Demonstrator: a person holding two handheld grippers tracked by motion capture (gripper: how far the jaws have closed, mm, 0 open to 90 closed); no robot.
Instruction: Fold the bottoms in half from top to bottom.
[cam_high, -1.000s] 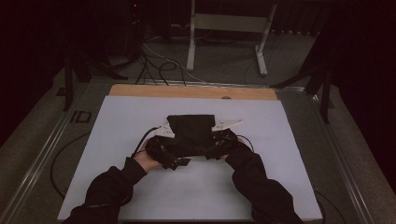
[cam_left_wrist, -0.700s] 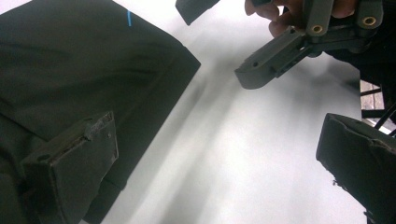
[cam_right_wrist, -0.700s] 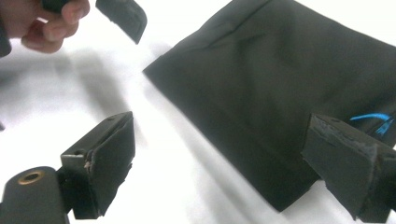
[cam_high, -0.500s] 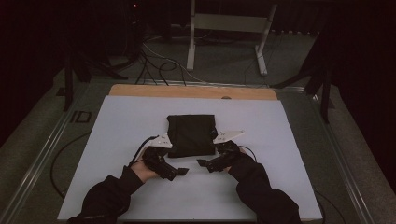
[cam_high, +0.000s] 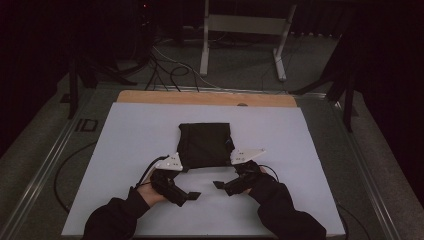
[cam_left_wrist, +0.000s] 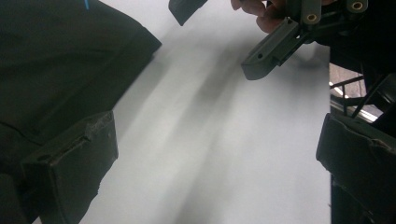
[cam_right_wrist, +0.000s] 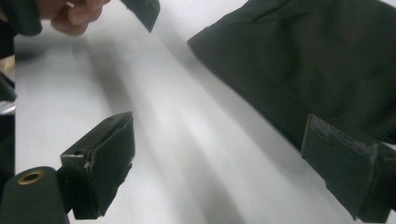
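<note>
Folded black cloth lies released; both tongs have withdrawn.

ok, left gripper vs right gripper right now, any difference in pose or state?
The left gripper lies nearer the table's front edge; the right gripper sits slightly farther back. The left points to the person's right, the right to the left, tips facing. Both are open, empty, and apart from the folded black cloth.

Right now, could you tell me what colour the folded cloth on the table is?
Plain black folded cloth, best in the high view.
</note>
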